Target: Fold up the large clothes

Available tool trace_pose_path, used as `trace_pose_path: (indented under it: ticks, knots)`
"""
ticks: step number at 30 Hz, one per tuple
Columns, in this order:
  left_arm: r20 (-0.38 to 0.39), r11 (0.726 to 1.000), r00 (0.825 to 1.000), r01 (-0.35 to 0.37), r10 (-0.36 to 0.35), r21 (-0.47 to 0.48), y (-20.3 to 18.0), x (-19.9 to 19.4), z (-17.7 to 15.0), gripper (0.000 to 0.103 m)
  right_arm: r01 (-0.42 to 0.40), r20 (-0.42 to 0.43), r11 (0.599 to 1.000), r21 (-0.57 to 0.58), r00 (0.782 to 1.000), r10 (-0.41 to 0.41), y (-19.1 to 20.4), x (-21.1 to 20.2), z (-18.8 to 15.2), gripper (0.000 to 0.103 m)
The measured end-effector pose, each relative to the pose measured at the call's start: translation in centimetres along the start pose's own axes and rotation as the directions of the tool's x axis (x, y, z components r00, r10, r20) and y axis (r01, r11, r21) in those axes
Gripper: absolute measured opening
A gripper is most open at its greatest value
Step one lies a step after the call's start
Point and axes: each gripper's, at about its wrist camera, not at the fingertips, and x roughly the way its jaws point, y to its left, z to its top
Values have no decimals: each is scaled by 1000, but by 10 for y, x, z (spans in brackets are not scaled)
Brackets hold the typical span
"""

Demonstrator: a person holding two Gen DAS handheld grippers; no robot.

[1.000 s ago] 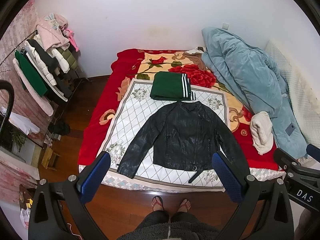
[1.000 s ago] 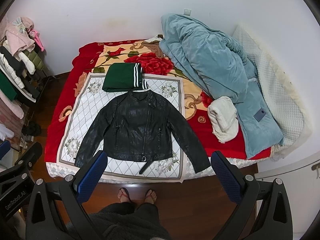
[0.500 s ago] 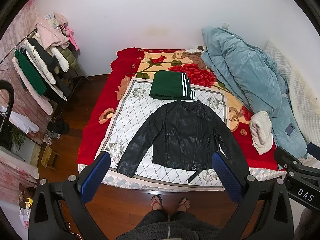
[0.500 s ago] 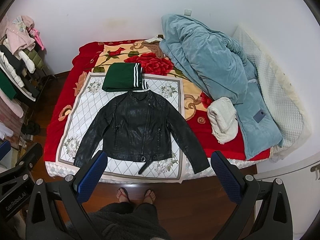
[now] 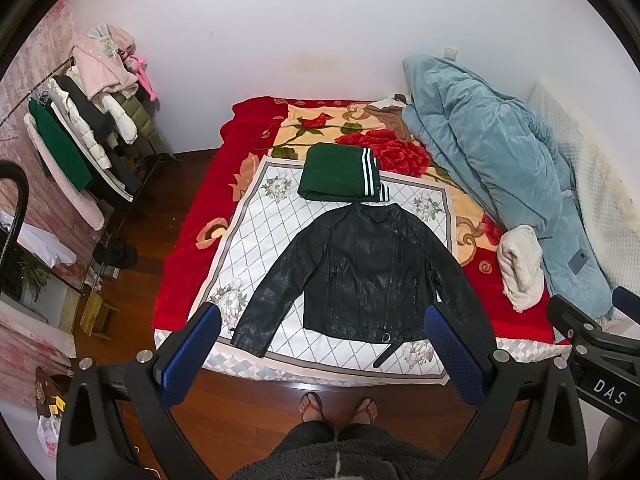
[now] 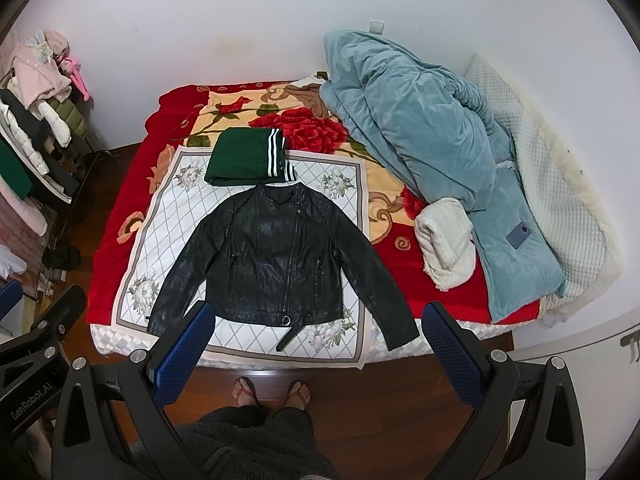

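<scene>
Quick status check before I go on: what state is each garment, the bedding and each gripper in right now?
Black leather jacket: spread flat, front up, sleeves out, unfolded.
Green garment with white stripes: folded, beyond the jacket's collar.
Light blue quilt: bunched in a heap.
Cream fleece item: folded, beside the quilt.
Left gripper: open, empty.
Right gripper: open, empty.

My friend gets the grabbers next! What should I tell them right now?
Left gripper: open, empty, held above the floor at the foot of the bed.
Right gripper: open, empty, beside it.
Black leather jacket: spread flat, front up, sleeves out, on the white patterned cloth; belt strap trails off the hem.
Done: green striped garment lies folded just past the collar.
Left: fold the jacket; nothing on it has been started.
</scene>
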Motion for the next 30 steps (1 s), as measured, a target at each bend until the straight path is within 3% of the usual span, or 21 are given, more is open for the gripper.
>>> trace_pose_path:
  ticks: [30]
  knots:
    - [0,1000,1000,8,-8,-1,-2,-2,5,103,0,0,1000,2,1000,0,1,-9,15,103]
